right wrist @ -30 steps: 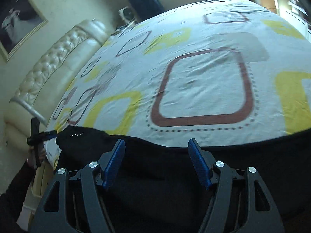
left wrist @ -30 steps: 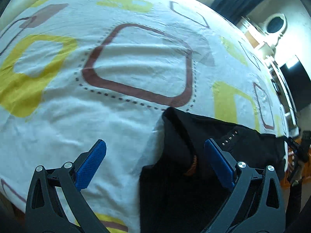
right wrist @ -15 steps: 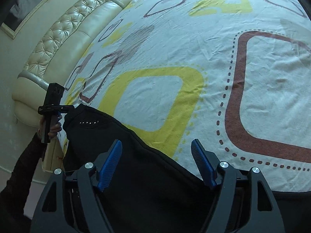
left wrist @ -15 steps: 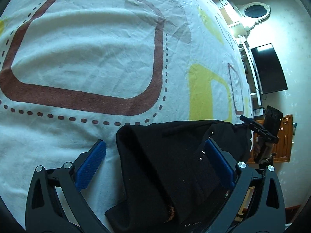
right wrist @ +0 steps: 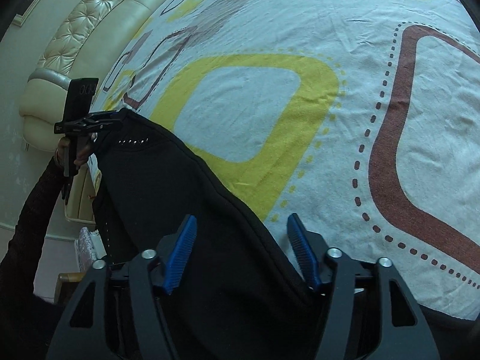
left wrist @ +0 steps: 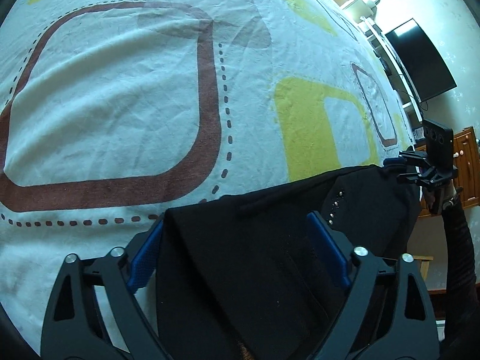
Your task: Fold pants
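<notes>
Black pants with a row of small metal studs lie at the near edge of a bed with a white sheet. My left gripper stands open with its blue pads either side of the waist corner of the pants. In the right wrist view the pants stretch between both grippers. My right gripper is open around the fabric edge. Seen from the other hand's view, each gripper looks clamped on a pants corner: the right one and the left one.
The sheet carries brown and yellow square patterns. A cream tufted headboard is at the left of the right wrist view. A black TV and wooden furniture stand beyond the bed's far side.
Both grippers have swung outward and lifted, so the pants now stretch taut between them at the bed's edge. The bunched fold under the left gripper has flattened out.
</notes>
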{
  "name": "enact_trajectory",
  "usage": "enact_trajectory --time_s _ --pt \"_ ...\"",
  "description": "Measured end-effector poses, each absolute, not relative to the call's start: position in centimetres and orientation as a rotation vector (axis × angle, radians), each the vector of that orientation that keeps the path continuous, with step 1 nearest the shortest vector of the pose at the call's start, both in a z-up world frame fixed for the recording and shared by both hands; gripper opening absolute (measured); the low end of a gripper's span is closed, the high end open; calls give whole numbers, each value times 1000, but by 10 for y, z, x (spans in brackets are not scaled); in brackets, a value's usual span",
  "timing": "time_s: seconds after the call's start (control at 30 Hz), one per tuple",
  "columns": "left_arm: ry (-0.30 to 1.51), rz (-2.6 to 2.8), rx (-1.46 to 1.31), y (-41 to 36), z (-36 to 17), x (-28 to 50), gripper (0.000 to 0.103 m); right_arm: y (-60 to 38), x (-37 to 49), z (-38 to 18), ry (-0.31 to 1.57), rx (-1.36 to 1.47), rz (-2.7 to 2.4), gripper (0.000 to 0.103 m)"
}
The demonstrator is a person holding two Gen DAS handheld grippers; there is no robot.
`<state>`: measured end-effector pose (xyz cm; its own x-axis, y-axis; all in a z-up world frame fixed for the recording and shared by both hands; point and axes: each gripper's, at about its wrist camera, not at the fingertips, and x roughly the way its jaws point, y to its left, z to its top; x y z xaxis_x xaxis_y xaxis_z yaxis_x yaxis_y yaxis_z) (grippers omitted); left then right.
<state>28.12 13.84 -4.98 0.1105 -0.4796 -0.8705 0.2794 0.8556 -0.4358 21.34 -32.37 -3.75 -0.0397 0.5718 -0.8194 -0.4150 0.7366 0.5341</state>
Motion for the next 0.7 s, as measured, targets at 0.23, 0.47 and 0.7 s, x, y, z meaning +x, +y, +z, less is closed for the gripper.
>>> enact_trajectory --time_s 0.23,0.47,0.7 --pt "1296 -553 -126 136 -40 281 34 -315 198 -21 1351 -3 708 12" --pt "1030 -647 -236 147 19 268 32 -324 171 31 1118 -72 502 11" --pt "900 -784 -286 155 55 206 32 -312 81 59 860 -286 428 11"
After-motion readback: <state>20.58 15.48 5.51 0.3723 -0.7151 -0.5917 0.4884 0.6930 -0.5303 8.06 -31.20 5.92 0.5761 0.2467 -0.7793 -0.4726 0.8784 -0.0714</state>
